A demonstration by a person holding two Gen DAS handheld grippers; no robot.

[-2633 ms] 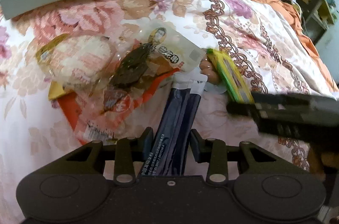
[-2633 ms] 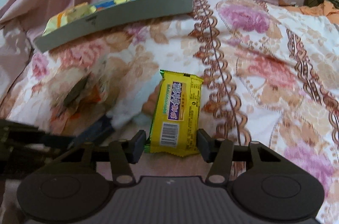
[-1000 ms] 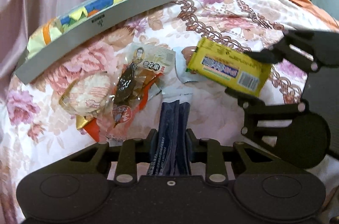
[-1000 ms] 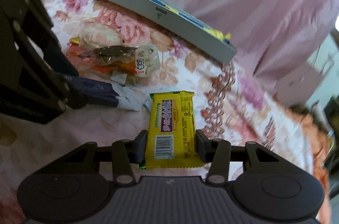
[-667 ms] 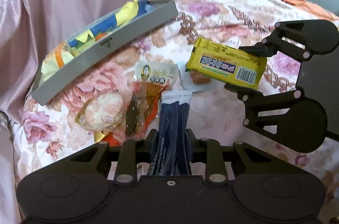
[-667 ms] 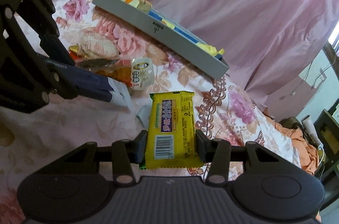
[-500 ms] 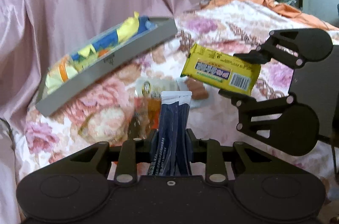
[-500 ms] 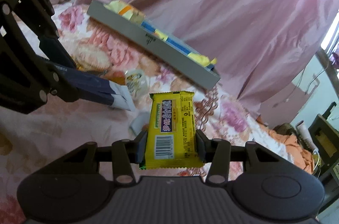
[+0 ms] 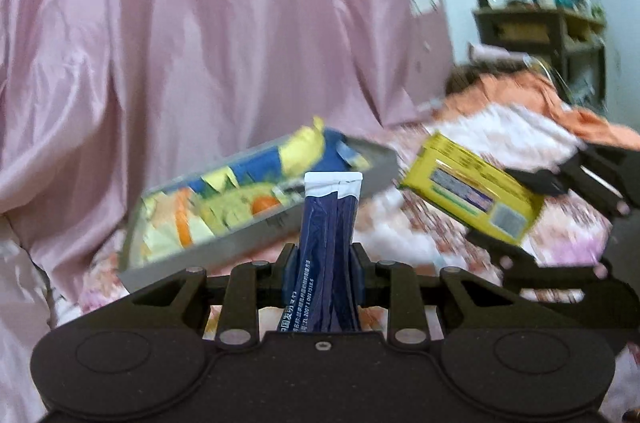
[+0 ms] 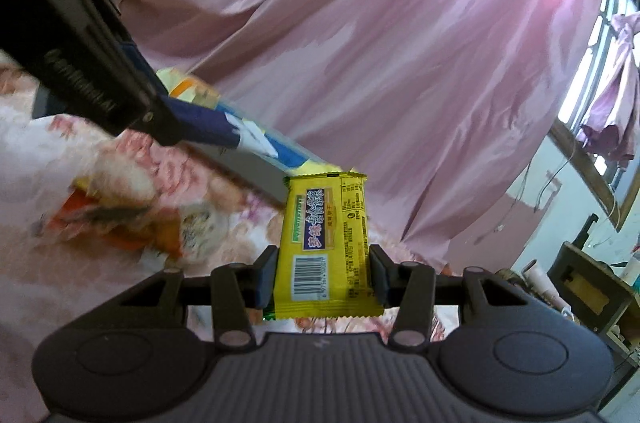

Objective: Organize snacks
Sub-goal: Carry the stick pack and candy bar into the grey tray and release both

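Pink satin sheet [image 9: 200, 43] is hanging as a backdrop behind everything, w/ the floral bedspread [image 10: 60, 283] spreading below it as my work surface. 1 bed, 1 backdrop.

Next biggest: 1 grey tray [image 9: 208, 255], sitting tilted on the bed against the pink cloth, already carrying a jumble of yellow, blue and orange wrappers; too blurred to count those. I'm judging it's the collecting spot, which is why I'm aiming both pieces that way.

Loose pile of snacks [image 10: 132, 223] is lying on the bedspread short of the tray, approx 2–3 packets overlapping, blur is stopping a firm count. Still to be sorted, I reckon.

I'm carrying 2 items, 1 per side. My right gripper [image 10: 322, 279] is pinching the yellow snack bar [image 10: 326, 243] across its width, jaws closed onto its sides near the barcode end, so most of the bar is sticking out fwd in the air. My left gripper [image 9: 322, 275] is squeezing the dark blue sachet [image 9: 328, 255] narrow, jaws nearly together, white-tipped end pointing up toward the tray. Both are up off the bed, near each other.
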